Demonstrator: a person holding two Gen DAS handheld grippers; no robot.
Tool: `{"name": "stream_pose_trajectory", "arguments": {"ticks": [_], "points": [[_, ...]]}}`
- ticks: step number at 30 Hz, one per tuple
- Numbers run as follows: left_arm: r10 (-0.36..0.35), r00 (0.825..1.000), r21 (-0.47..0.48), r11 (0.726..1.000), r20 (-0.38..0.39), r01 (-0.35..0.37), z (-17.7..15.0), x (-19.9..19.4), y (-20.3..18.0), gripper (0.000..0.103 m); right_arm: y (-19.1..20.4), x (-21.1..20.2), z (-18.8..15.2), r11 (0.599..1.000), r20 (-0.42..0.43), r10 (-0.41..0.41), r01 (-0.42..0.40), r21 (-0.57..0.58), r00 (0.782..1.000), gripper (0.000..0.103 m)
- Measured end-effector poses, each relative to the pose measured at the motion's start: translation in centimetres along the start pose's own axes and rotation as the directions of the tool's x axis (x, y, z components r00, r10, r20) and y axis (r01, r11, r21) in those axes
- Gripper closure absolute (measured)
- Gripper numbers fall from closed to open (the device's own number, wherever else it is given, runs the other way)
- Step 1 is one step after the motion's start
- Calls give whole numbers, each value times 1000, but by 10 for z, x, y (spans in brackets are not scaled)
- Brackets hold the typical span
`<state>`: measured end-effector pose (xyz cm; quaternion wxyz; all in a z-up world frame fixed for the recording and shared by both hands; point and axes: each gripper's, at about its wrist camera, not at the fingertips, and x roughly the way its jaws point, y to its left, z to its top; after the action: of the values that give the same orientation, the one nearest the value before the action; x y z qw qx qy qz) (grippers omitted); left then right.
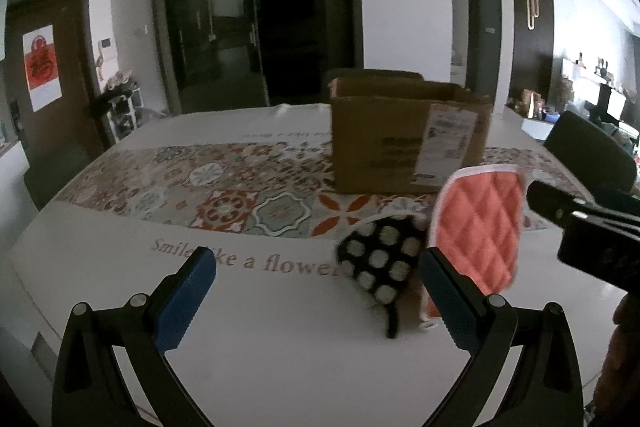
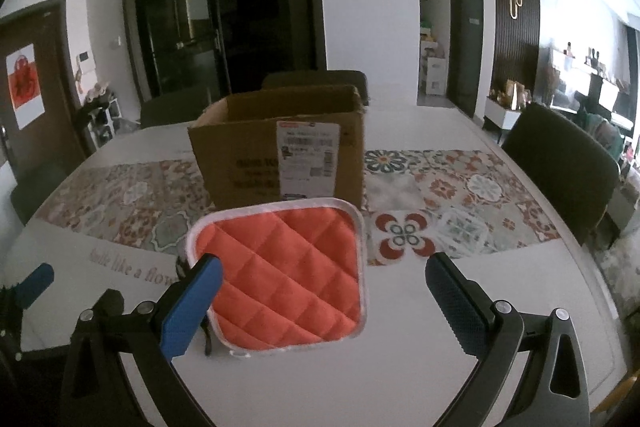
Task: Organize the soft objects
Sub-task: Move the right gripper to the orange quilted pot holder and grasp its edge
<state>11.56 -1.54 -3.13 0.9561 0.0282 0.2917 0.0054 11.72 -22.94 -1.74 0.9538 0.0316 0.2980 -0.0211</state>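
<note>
My right gripper [image 2: 324, 287] hangs with jaws apart over the orange potholder [image 2: 286, 275], lined up to grab it. My left gripper [image 1: 316, 283], also spread wide, waits beside the dotted potholder [image 1: 380, 263]; both lie before the cardboard box [image 2: 280, 155] I judge they're bound for.

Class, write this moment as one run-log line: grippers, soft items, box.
left gripper: open, empty | right gripper: open, empty | orange pad: on table, before box | dotted mitt: beside pad | box: open-topped
</note>
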Motion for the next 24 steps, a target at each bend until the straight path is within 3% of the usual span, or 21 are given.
{"name": "stream_pose_trajectory", "arguments": {"ticks": [5,12,24], "points": [[8,1000,5,1000,-24,-8,-7,18,23,0,27,4,-4,998,35,-54,55,-14,998,0],[-7,989,-66,998,-146,-2,-17,55,55,0,64,31,-13,997,-13,-71,71,-24,997,0],[32,984,-112,992,-176,-52,-26,74,76,0,96,49,-21,970,83,-229,234,-59,970,7]]}}
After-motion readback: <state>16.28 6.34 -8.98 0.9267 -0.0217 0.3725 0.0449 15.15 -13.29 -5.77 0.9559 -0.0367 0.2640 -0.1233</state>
